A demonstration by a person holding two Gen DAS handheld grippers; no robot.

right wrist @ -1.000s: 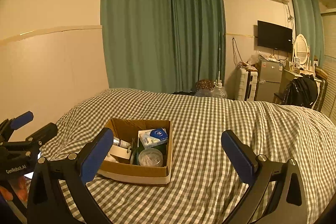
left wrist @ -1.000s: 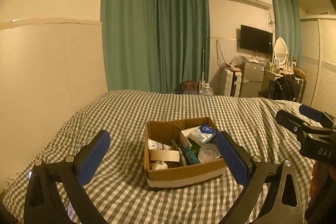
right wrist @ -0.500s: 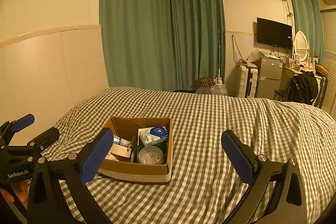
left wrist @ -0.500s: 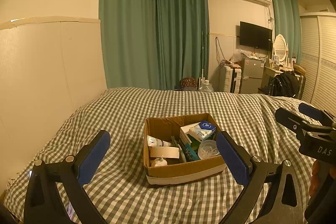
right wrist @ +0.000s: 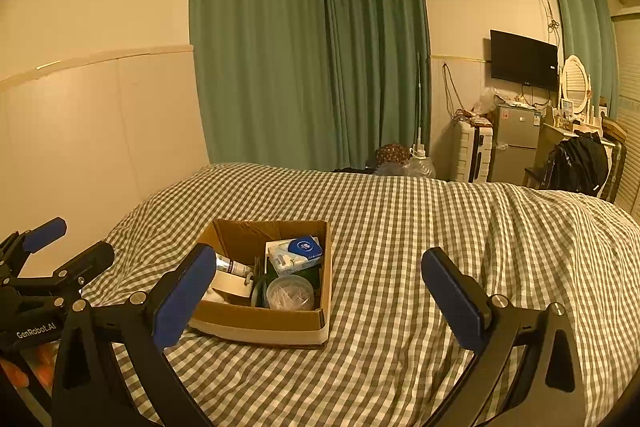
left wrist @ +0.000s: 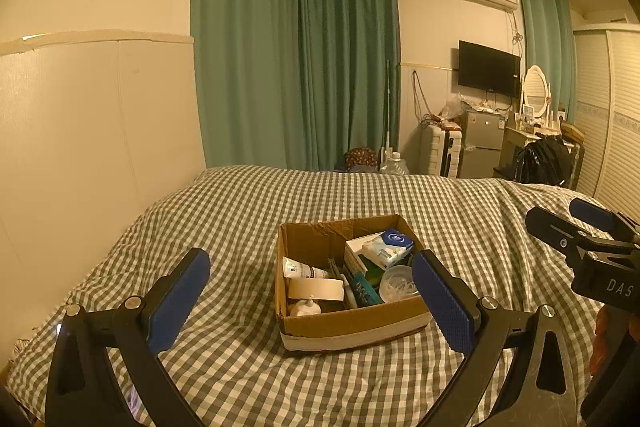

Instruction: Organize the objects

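Blue-padded fingers nearest the lens: left gripper (left wrist: 310,301) has its jaws spread wide with nothing between them, right gripper (right wrist: 318,293) likewise wide and empty. Both hang above the checked bedspread (right wrist: 400,227), short of the cardboard box (left wrist: 352,327).

Progress: every loose item in view sits inside the box; none lies out on the bedspread. That fits either a box already packed or one waiting to be emptied and sorted, and I can't tell which from this.

Box sits mid-bed, open top, pale tape band along its base. Contents are packed close:
- white tube (left wrist: 304,271), lying flat at left
- tape roll (left wrist: 316,289)
- small white bottle (left wrist: 306,307), near corner
- blue-and-white tissue pack (left wrist: 388,245), on top at the back
- clear round tub (left wrist: 398,281), at right

Beyond: green curtains (left wrist: 296,67).
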